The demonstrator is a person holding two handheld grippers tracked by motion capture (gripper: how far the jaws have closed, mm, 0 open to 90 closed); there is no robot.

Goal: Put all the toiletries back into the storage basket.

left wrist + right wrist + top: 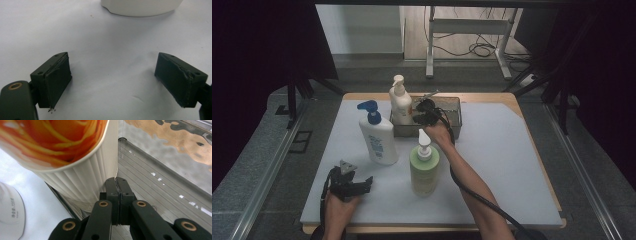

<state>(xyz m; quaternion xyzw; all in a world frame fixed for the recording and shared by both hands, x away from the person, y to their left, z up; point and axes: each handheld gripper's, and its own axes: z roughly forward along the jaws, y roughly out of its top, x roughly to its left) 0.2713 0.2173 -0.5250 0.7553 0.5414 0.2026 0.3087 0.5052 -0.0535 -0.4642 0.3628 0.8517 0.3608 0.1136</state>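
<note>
Two claws are at work. The right claw (117,181) has its jaws pressed together with nothing between them, tips inside the clear rectangular plastic bin (160,170) and just beside the ribbed white pump bottle with the orange label (82,177), which stands in the bin's left end. In the high view that claw (424,111) sits over the bin (452,102) at the far middle of the white counter (512,165), the bottle (400,102) close on its left. The left claw (112,82) is spread wide over bare counter (105,50), gripping nothing, with the base of a white bottle (142,7) ahead. From above it (357,184) lies near the counter's near left edge, behind the white pump bottle with the blue top (378,137). The green pump bottle with the white top (424,167) stands between the two arms. The counter's right half is open room

The right gripper view gives the bin's ridged floor and the bottle's ribs; the high view gives the counter's edges
</note>
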